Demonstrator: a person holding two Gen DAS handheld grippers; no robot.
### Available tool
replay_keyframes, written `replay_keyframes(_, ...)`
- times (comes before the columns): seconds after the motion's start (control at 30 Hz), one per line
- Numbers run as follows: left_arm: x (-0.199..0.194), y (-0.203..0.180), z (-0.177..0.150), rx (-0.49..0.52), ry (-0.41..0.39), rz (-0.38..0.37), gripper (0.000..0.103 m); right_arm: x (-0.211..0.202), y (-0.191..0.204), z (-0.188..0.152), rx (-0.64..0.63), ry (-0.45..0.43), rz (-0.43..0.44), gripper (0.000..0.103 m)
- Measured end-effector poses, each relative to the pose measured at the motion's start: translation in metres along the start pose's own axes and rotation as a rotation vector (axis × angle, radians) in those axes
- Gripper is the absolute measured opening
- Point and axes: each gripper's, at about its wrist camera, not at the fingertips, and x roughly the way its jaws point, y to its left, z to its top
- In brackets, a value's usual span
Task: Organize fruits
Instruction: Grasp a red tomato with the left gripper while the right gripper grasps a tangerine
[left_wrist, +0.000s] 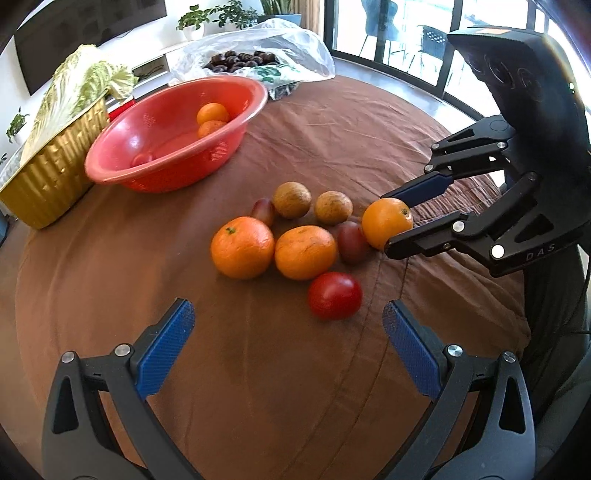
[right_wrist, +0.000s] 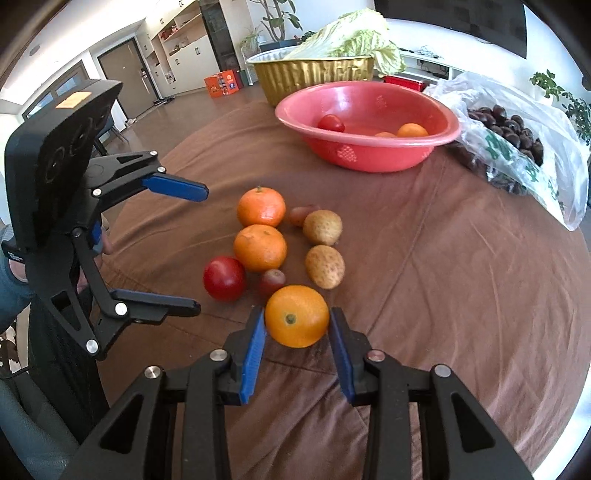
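Observation:
A cluster of fruit lies on the brown tablecloth: two oranges (left_wrist: 242, 246) (left_wrist: 305, 252), a red tomato (left_wrist: 334, 295), two brown round fruits (left_wrist: 291, 199) and two small reddish fruits (left_wrist: 352, 242). My right gripper (right_wrist: 297, 322) is shut on a third orange (right_wrist: 297, 316), which rests on the cloth; it also shows in the left wrist view (left_wrist: 386, 222). My left gripper (left_wrist: 288, 325) is open and empty, just short of the tomato; it also shows in the right wrist view (right_wrist: 197, 251). The red basin (left_wrist: 177, 129) holds two oranges and a tomato.
A gold foil tray (left_wrist: 55, 173) with a cabbage (left_wrist: 81, 85) stands left of the basin. A plastic bag of dark chestnuts (right_wrist: 517, 147) lies beside the basin. The round table's edge (right_wrist: 576, 332) curves on the right.

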Motion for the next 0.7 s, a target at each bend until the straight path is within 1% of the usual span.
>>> replay_keyframes(0.07, 0.002, -0.003, 0.001, 0.006, 0.002, -0.012, 0.102, -0.002, -0.002, -0.002, 0.007, -0.002, 0.0, 0.037)
replay_keyframes(0.1, 0.002, -0.004, 0.001, 0.01, 0.0, -0.019, 0.1, -0.003, -0.003, -0.002, 0.009, -0.002, -0.003, 0.037)
replay_keyframes(0.17, 0.004, -0.006, 0.002, 0.014, 0.004, -0.027, 0.087, -0.004, -0.004, -0.003, 0.011, -0.007, -0.005, 0.037)
replay_keyframes(0.2, 0.005, -0.007, 0.003, 0.016, 0.007, -0.03, 0.085, -0.005, -0.004, -0.004, 0.013, -0.01, -0.006, 0.037)
replay_keyframes(0.23, 0.006, -0.008, 0.003, 0.02, 0.008, -0.029, 0.08, -0.006, -0.005, -0.004, 0.014, -0.012, -0.008, 0.037)
replay_keyframes(0.27, 0.007, -0.01, 0.003, 0.023, 0.009, -0.028, 0.071, -0.007, -0.005, -0.005, 0.015, -0.015, -0.01, 0.037)
replay_keyframes(0.3, 0.008, -0.011, 0.004, 0.028, 0.012, -0.028, 0.065, -0.008, -0.005, -0.005, 0.017, -0.016, -0.011, 0.037)
replay_keyframes(0.33, 0.008, -0.012, 0.004, 0.031, 0.013, -0.031, 0.056, -0.008, -0.005, -0.005, 0.019, -0.018, -0.011, 0.037)
replay_keyframes(0.37, 0.008, -0.013, 0.004, 0.034, 0.013, -0.032, 0.051, -0.009, -0.006, -0.006, 0.021, -0.021, -0.012, 0.037)
replay_keyframes(0.43, 0.009, -0.015, 0.005, 0.039, 0.012, -0.03, 0.046, -0.01, -0.006, -0.005, 0.023, -0.025, -0.013, 0.037)
replay_keyframes(0.5, 0.012, -0.017, 0.005, 0.042, 0.017, -0.031, 0.045, -0.012, -0.007, -0.006, 0.027, -0.028, -0.015, 0.037)
replay_keyframes(0.53, 0.013, -0.018, 0.005, 0.045, 0.019, -0.029, 0.042, -0.012, -0.007, -0.006, 0.028, -0.029, -0.016, 0.037)
replay_keyframes(0.63, 0.016, -0.02, 0.005, 0.051, 0.022, -0.033, 0.041, -0.013, -0.007, -0.006, 0.029, -0.031, -0.017, 0.037)
replay_keyframes(0.7, 0.017, -0.021, 0.006, 0.049, 0.02, -0.047, 0.037, -0.013, -0.007, -0.006, 0.029, -0.032, -0.018, 0.037)
